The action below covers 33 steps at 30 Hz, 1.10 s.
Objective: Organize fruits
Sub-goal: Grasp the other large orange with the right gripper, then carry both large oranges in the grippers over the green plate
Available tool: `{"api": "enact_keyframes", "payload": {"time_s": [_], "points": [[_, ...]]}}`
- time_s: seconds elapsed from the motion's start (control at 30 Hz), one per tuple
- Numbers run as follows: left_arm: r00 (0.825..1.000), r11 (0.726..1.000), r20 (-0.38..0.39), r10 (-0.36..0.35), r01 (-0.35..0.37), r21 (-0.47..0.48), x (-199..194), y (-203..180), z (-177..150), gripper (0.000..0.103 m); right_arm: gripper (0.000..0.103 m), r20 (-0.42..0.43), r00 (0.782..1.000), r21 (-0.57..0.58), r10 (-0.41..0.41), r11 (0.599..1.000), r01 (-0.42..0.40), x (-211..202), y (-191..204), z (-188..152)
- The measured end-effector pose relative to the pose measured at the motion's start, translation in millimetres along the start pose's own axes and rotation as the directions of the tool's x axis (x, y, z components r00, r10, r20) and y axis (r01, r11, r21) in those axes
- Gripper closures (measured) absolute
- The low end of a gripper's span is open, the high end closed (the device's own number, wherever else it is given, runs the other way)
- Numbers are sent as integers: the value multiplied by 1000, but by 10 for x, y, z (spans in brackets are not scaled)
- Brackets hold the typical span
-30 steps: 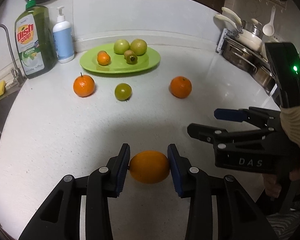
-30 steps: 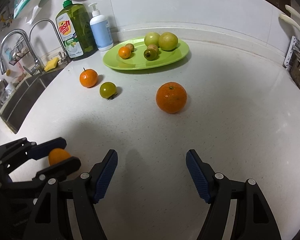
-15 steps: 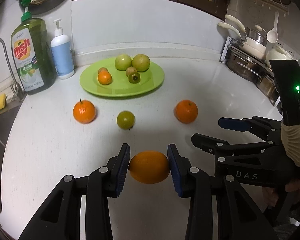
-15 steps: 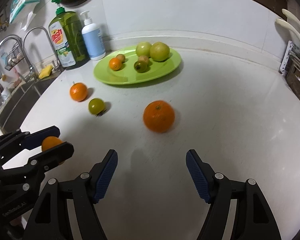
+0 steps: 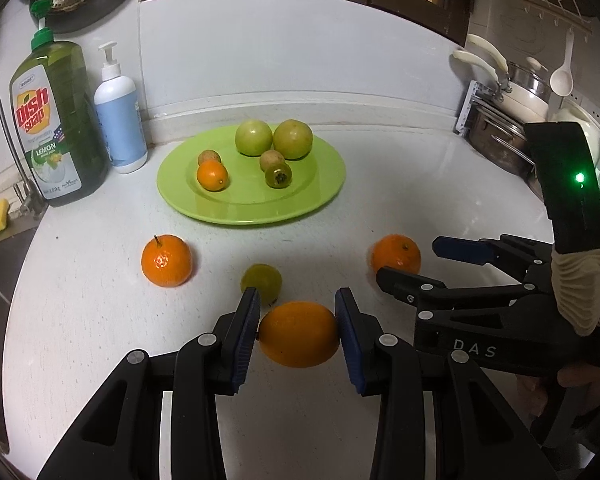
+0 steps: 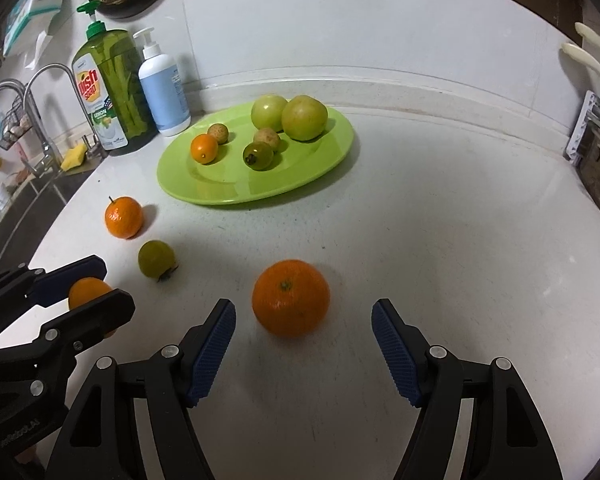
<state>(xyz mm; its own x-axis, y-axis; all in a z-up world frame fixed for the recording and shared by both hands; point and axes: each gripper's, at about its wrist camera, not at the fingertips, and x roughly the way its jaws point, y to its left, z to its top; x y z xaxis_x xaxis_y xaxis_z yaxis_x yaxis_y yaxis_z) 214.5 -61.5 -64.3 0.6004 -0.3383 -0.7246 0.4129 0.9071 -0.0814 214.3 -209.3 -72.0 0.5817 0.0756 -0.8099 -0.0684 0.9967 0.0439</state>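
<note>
My left gripper [image 5: 297,332] is shut on an orange fruit [image 5: 299,333], held above the white counter; it also shows in the right wrist view [image 6: 87,290]. My right gripper [image 6: 304,348] is open, with a mandarin [image 6: 291,297] on the counter just ahead between its fingers; the same mandarin [image 5: 396,254] shows in the left wrist view. A green plate [image 5: 324,200] at the back holds several fruits. A stemmed mandarin [image 5: 166,260] and a small green fruit [image 5: 261,281] lie on the counter in front of the plate.
A green dish soap bottle [image 5: 56,128] and a white-blue pump bottle [image 5: 120,120] stand at the back left. A sink with a tap [image 6: 32,92] lies to the left. Pots and a rack [image 5: 504,128] stand at the right.
Both grippers have moved forward toward the plate. The left still holds the orange fruit. The mandarin now sits close in front of the open right gripper.
</note>
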Motion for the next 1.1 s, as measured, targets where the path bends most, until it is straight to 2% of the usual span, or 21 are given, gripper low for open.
{"api": "enact_keyframes", "payload": {"time_s": [0.13,0.23,0.33,0.4,0.73,1.1], "points": [[1000,1000,-4,2,-2,-8,43,28,34,65,33,-10,1000,-8,-4,1000,4,73,13,38],[1000,1000,-5,5,-5,-11,71,52,56,65,40,-22,1000,-10,-1,1000,0,121,17,54],[1000,1000,-7,6,-6,-12,100,64,73,65,49,-31,999,-6,8,1000,-9,154,21,59],[1000,1000,-9,2,-3,-11,112,69,82,65,59,-39,999,-12,21,1000,-21,176,34,65],[1000,1000,4,-17,17,-5,84,111,115,65,60,-33,999,0,26,1000,-26,80,91,61],[998,999,53,-41,41,14,-123,162,185,65,60,32,999,32,21,999,-22,-245,210,117]]}}
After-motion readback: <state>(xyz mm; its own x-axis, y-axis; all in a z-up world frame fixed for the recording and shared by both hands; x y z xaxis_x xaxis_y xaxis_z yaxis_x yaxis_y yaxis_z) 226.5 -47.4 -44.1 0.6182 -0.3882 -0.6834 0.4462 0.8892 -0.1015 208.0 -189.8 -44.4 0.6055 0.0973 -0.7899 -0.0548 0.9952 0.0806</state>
